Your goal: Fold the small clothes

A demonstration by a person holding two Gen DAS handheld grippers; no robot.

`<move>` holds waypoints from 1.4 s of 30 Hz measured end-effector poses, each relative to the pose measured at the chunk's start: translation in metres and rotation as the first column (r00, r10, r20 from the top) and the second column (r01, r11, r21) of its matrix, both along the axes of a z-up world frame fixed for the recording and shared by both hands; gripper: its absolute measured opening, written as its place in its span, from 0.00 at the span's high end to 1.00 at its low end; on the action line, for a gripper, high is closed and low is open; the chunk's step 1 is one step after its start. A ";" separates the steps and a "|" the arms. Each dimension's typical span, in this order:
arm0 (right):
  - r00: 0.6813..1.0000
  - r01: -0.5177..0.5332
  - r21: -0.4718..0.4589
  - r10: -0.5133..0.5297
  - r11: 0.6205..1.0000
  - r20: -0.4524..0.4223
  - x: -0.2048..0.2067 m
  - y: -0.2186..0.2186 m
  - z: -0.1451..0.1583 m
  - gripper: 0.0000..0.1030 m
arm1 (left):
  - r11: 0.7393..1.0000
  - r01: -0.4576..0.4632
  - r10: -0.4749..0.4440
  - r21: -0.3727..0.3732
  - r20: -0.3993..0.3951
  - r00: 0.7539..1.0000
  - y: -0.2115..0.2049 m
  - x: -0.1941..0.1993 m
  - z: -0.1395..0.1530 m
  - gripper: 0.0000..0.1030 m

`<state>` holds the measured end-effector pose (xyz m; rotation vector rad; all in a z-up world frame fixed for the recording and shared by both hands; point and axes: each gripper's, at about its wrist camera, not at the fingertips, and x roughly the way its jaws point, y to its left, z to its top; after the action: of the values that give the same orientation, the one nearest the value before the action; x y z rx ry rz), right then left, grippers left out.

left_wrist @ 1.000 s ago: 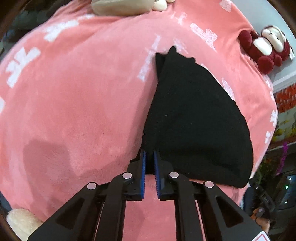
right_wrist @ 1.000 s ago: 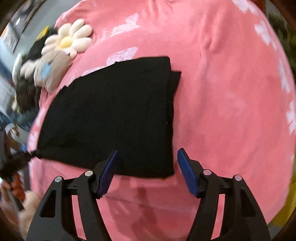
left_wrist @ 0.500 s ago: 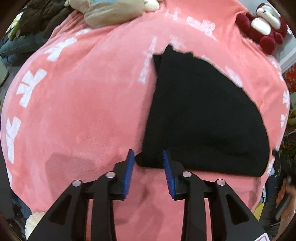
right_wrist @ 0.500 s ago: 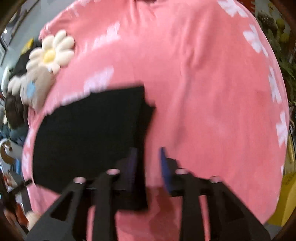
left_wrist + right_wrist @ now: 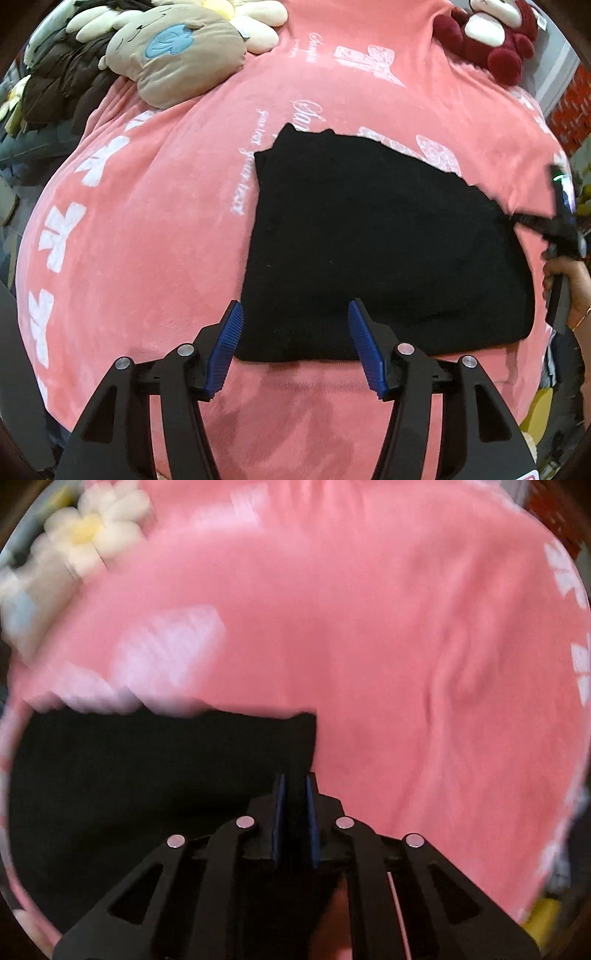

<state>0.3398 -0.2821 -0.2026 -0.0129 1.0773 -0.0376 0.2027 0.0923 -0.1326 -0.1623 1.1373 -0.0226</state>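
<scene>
Left gripper: spread wide, holding nothing, poised low over the near left corner of the black garment, blue pads straddling that near edge without biting it. Right gripper: pressed nearly together on the garment's right edge, black cloth filling the narrow gap between the pads, so pinching the fabric by the look of it, though motion blur softens that view; also glimpsed from the left wrist camera at the far right side of the cloth, with the person's hand behind it. Garment itself: lying flat as a rough rectangle on the pink fleece blanket, already doubled by the look of the stacked layers at the near edge and the stepped far left corner. Probably a knit: soft, limp, light, matte, not slippery; likely to sag and drape from any single hold, and to cling a little to the plush nap below rather than slide. Best taken at corners or along an edge, catching every layer at once so the fold does not come apart; a pinch in the middle would only bunch it. Nothing fragile, so a firm squeeze does no harm. Further out: a tan plush cushion and a flower plush at the far left, a red plush toy at the far right, all well apart from the cloth.
</scene>
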 end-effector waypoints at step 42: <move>0.958 0.266 0.570 -0.280 0.777 -0.064 -0.161 -0.011 -0.011 0.88 | 0.783 -0.334 0.241 -0.525 -0.239 0.941 0.056 0.023 -0.076 0.91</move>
<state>0.1789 -0.2934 -0.2133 0.6969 1.0230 0.0277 0.2252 0.1485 -0.2089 -0.8831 1.2303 -0.0717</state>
